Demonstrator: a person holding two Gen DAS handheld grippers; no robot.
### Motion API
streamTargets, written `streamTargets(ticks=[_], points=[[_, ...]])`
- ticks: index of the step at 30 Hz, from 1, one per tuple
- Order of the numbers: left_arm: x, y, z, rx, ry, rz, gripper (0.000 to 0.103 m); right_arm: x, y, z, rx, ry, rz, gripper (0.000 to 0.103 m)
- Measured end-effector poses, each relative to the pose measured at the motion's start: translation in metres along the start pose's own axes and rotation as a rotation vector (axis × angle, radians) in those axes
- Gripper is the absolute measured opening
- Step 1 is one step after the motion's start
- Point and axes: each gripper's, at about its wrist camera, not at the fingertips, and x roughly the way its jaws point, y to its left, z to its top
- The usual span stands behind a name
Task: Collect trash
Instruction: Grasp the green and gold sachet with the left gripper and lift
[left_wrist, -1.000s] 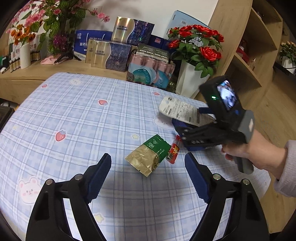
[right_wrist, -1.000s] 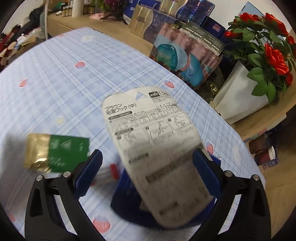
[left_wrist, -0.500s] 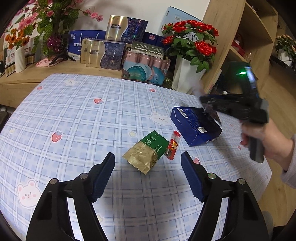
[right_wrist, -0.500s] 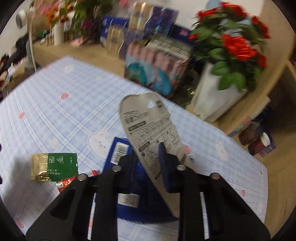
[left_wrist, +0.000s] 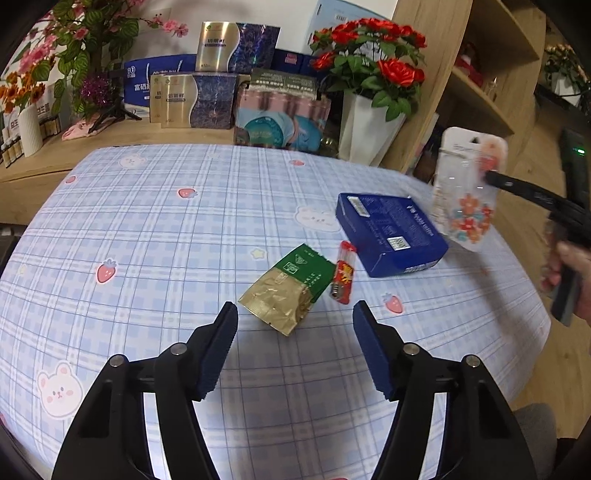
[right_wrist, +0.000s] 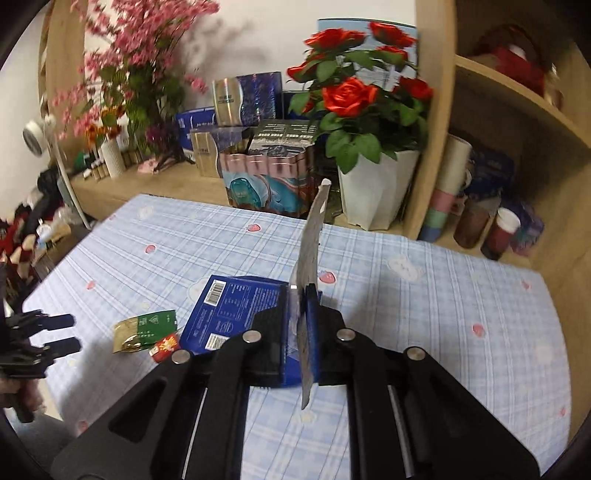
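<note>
Two tools in play. Left tool (left_wrist: 295, 328) hangs over the near part of the surface (left_wrist: 147, 240), jaws fairly wide and closing, nothing pinched; the gold-and-green packet (left_wrist: 286, 291) lies on the cloth just ahead of the gap, not touched. Red lighter (left_wrist: 343, 273) lies just right of the packet, touching or nearly touching its edge. Blue box (left_wrist: 391, 232) sits flat just beyond the lighter, near the right edge of the surface.

Right tool (right_wrist: 301, 310) is clamped tight on a thin card package (right_wrist: 310, 236), which stands edge-on and upright between the pads, held up off the surface above the blue box. In the left wrist view the same card shows its flowered face, off the right side, blurred, with a hand (left_wrist: 569, 266) on the tool grip.

Nothing blocks the packet or lighter; the box crowds the lighter from behind.

Beyond the surface: pink-and-teal multipack (left_wrist: 280, 118), stacked gift boxes (left_wrist: 192, 99), white pot of red roses (left_wrist: 369, 92), pink flower plant (left_wrist: 74, 48) far left. Wooden shelf unit (right_wrist: 498, 129) at right holds paper cups (right_wrist: 502, 232).
</note>
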Motion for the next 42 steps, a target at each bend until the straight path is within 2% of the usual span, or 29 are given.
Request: streamTargets(ticks=[8, 13, 19, 23, 25, 27, 28, 29, 30, 32, 38, 42], points=[[0.039, -0.001, 0.005, 0.097, 0.078, 0.02, 0.062, -0.019, -0.019, -0.023, 0.107, -0.012, 0.044, 0.012], [0.068, -0.009, 0.016, 0.213, 0.134, 0.048, 0.062, -0.022, -0.028, -0.034, 0.15, -0.006, 0.043, 0.012], [0.1, -0.005, 0.029, 0.221, 0.192, 0.056, 0.062, -0.029, -0.03, -0.044, 0.168, -0.002, 0.043, 0.012], [0.109, -0.004, 0.031, 0.195, 0.216, 0.014, 0.062, -0.033, -0.028, -0.052, 0.178, 0.001, 0.046, 0.012], [0.11, -0.005, 0.029, 0.197, 0.207, 0.019, 0.062, -0.036, -0.029, -0.057, 0.194, 0.003, 0.052, 0.011], [0.11, -0.007, 0.027, 0.205, 0.21, 0.022, 0.056, -0.038, -0.028, -0.061, 0.205, 0.007, 0.057, 0.011], [0.108, -0.007, 0.026, 0.205, 0.212, 0.021, 0.048, -0.039, -0.027, -0.063, 0.208, 0.008, 0.058, 0.011], [0.106, -0.008, 0.026, 0.202, 0.212, 0.013, 0.036, -0.04, -0.026, -0.064, 0.211, 0.009, 0.06, 0.011], [0.104, -0.007, 0.025, 0.199, 0.215, 0.013, 0.016, -0.043, -0.025, -0.067, 0.214, 0.009, 0.063, 0.011], [0.097, -0.008, 0.023, 0.213, 0.202, 0.064, 0.015, -0.046, -0.023, -0.068, 0.214, 0.011, 0.066, 0.011], [0.059, -0.001, 0.016, 0.164, 0.142, 0.043, 0.014, -0.059, -0.018, -0.074, 0.221, 0.003, 0.079, 0.011], [0.027, -0.006, 0.016, 0.143, 0.094, 0.001, 0.013, -0.072, -0.016, -0.076, 0.23, -0.014, 0.085, 0.011]])
